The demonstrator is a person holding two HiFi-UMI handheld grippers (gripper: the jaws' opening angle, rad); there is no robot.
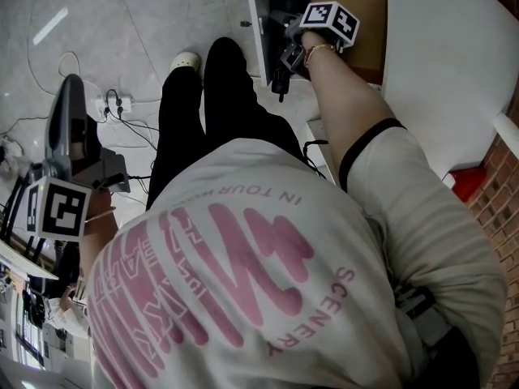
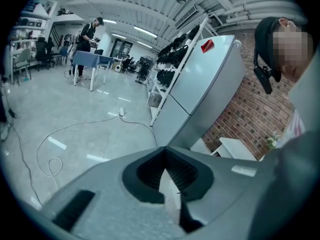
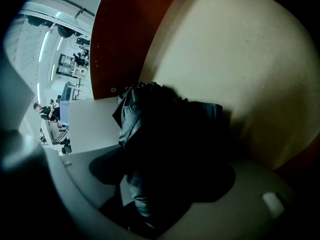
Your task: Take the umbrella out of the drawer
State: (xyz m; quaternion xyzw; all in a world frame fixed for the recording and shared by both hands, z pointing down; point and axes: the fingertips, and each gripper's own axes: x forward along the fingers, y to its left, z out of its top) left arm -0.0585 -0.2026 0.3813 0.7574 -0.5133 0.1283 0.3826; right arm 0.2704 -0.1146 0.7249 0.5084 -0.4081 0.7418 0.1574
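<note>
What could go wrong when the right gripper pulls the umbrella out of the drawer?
1. The right gripper seems to hold the umbrella by its loose dark fabric, so it may slip or unfold.
2. The umbrella lies close to the brown side wall of the drawer, where it could catch.
3. A power strip lies on the floor near the person's shoe; stepping back could cause a trip.

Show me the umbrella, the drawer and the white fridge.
umbrella [image 3: 137, 134], right gripper view, its folded black fabric.
drawer [image 3: 235, 59], right gripper view, bare beige inner panel.
white fridge [image 2: 210, 79], left gripper view, upper door.
</note>
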